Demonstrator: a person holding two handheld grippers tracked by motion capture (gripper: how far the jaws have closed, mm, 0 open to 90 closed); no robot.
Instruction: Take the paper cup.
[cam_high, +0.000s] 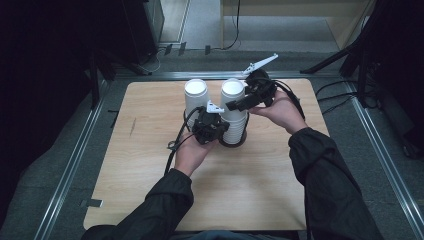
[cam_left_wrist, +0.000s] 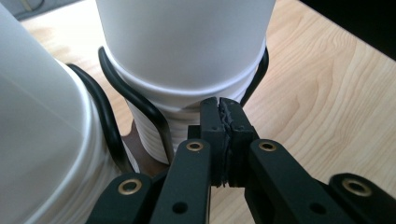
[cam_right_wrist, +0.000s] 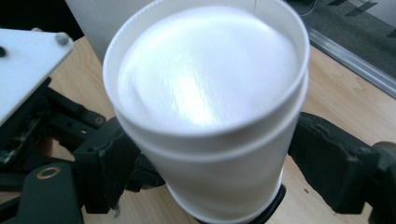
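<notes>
Right now my right gripper (cam_high: 235, 106) has its jaws spread wide on either side of the upper cups of the right-hand tall stack of white ribbed paper cups (cam_high: 233, 107); I cannot tell whether the pads press the wall. That stack stands in a black wire ring holder (cam_left_wrist: 154, 119) on the pale wooden table (cam_high: 250, 185), just beside a second white cup stack (cam_high: 195, 100). My left gripper (cam_high: 214, 131) is down at the stack's base, jaws pinched fully together, tips close against the ribbed cups above the wire ring.
</notes>
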